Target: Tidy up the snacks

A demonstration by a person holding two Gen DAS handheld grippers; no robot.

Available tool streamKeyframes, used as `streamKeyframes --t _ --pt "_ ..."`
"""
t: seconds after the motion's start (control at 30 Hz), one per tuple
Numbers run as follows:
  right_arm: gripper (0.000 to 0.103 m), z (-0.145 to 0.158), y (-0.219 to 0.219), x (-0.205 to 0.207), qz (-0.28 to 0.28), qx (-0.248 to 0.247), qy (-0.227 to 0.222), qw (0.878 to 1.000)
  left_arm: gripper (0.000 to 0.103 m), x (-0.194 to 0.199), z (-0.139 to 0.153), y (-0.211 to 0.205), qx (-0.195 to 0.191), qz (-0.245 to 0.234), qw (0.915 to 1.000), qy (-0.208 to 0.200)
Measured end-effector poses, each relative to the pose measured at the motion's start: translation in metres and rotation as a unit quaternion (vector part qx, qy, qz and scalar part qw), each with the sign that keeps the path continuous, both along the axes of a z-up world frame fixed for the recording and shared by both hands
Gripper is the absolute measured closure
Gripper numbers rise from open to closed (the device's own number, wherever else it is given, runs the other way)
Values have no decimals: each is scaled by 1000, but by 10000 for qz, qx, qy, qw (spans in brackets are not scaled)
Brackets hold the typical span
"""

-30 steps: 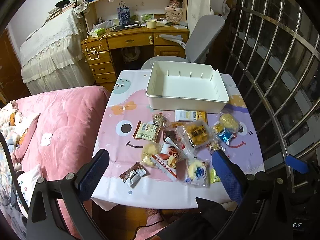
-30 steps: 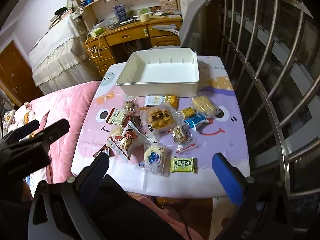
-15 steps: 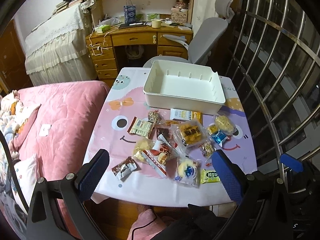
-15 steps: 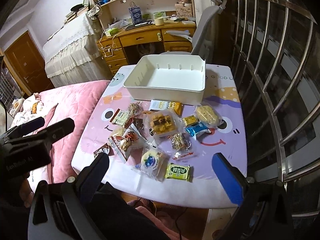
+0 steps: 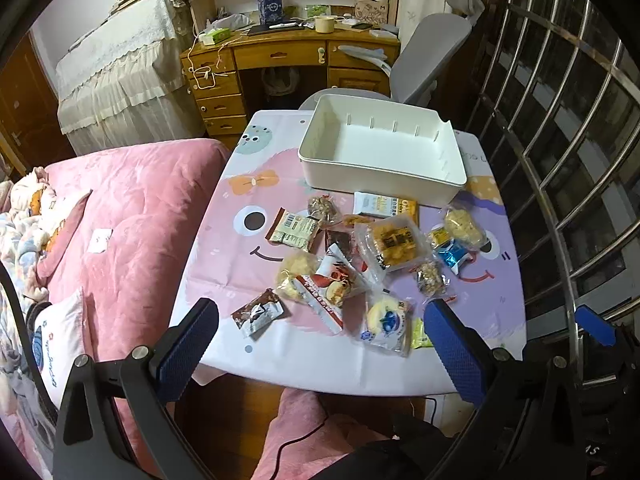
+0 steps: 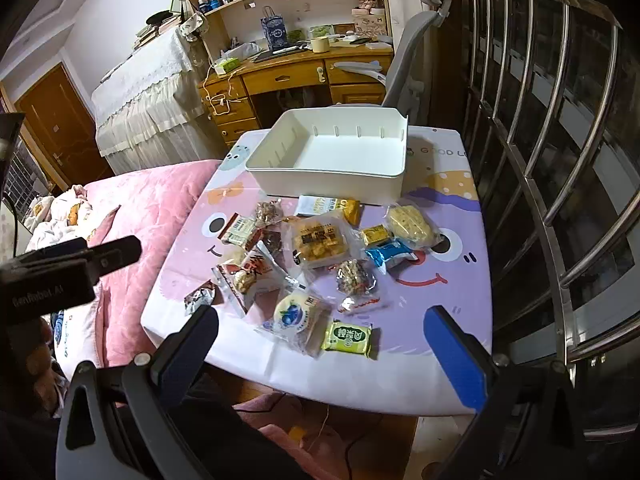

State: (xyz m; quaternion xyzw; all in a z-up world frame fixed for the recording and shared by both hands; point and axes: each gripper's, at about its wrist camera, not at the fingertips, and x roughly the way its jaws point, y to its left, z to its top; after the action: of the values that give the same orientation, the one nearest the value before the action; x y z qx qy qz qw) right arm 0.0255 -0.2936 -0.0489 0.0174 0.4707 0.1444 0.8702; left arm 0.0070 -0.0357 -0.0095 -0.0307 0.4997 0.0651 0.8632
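Observation:
An empty white bin (image 5: 362, 170) (image 6: 332, 184) stands at the far side of a small table with a cartoon cloth (image 5: 224, 248) (image 6: 448, 296). Several wrapped snacks lie in front of it: a blueberry cake pack (image 5: 386, 322) (image 6: 294, 316), a green packet (image 6: 347, 337), a clear tray of pastries (image 5: 394, 242) (image 6: 318, 242), a blue wrapper (image 5: 452, 256) (image 6: 388, 254). My left gripper (image 5: 320, 340) is open and empty, held above the table's near edge. My right gripper (image 6: 320, 344) is open and empty, above the near edge too.
A pink bed (image 5: 120, 216) borders the table on the left. A metal window grille (image 5: 568, 140) runs along the right. A grey office chair (image 5: 424, 52) and a wooden desk (image 5: 280, 56) stand behind the table. My left gripper's body (image 6: 60, 276) shows at the right wrist view's left.
Both grippers have drawn back and up from the table, so the snacks and bin sit further away in view. Nothing on the table has moved.

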Motion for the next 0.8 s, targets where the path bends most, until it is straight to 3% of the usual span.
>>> streamKeyframes --t 0.33,0.47,0.8 --pt "0 -38 2 5 -107 -132 44 9998 1 13 -28 13 126 -291 9990 324" --pt "0 -51 11 7 -92 -384 -137 9991 1 19 -46 27 326 -276 9975 559" --pt "0 -91 39 1 -44 -799 -413 9959 1 34 -92 82 114 -664 9940 867"
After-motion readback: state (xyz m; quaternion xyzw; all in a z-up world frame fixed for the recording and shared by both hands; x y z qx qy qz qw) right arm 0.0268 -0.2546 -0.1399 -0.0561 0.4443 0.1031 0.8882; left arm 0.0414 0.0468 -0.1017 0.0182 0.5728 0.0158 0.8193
